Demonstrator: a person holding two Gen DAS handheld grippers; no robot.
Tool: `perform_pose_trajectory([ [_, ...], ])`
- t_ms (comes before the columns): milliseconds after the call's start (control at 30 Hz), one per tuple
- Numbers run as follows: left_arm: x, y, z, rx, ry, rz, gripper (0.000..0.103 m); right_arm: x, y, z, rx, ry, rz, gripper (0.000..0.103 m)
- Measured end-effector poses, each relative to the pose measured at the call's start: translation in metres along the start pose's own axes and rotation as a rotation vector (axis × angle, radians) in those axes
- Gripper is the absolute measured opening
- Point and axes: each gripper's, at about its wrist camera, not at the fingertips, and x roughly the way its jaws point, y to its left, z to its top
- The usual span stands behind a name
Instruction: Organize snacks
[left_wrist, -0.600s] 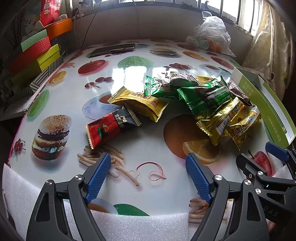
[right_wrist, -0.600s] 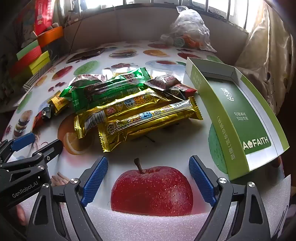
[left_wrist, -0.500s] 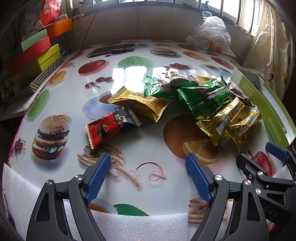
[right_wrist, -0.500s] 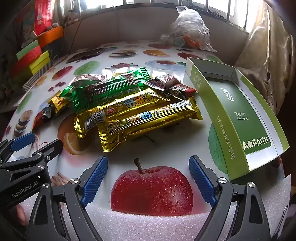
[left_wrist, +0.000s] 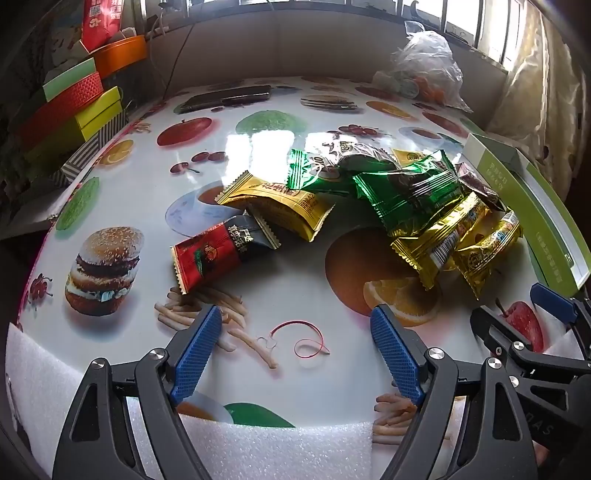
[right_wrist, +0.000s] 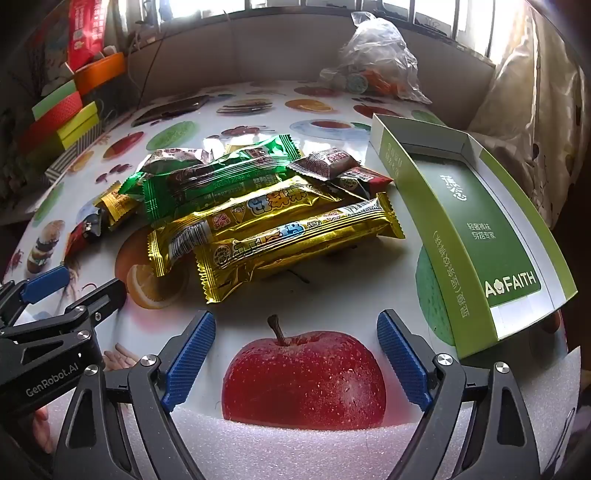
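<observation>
Nothing shifted since earlier frames. Left gripper (left_wrist: 295, 350) and right gripper (right_wrist: 295, 358) spread wide, empty, short of snack pile (right_wrist: 258, 206) on desk (left_wrist: 258, 122).

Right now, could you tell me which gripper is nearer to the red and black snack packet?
Left. The left gripper hangs open just short of the red and black snack packet; the right gripper sits beyond the pile, close to the green box.

Lower snack packets (right_wrist: 207, 177) lie partly hidden under gold ones (right_wrist: 295, 240).
</observation>
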Motion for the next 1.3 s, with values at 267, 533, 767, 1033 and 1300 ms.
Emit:
perform_pose_trajectory([
  [267,-0.0003,-0.0003,-0.0005,-0.001,-0.003,-0.002,0.083,0.0002,0.0005,-0.0002,0.0,0.0,0.0,0.09],
  [533,-0.0004,0.0,-0.0001,-0.001,-0.004,-0.002,0.083,0.0001,0.0003,-0.0003,0.0,-0.001,0.001,0.09],
  [767,-0.0018,0.0013,0.0004,-0.001,-0.007,-0.005,0.083,-0.0001,-0.0001,-0.0004,0.001,-0.001,0.001,0.09],
  [1033,-0.002,0.0021,0.0007,-0.002,-0.009,-0.006,0.083,-0.0002,-0.0002,-0.0003,0.001,-0.001,0.001,0.09],
  [1300,-0.002,0.0023,0.0008,-0.002,-0.01,-0.006,0.083,0.0,-0.0001,-0.0004,0.001,-0.002,0.001,0.09],
])
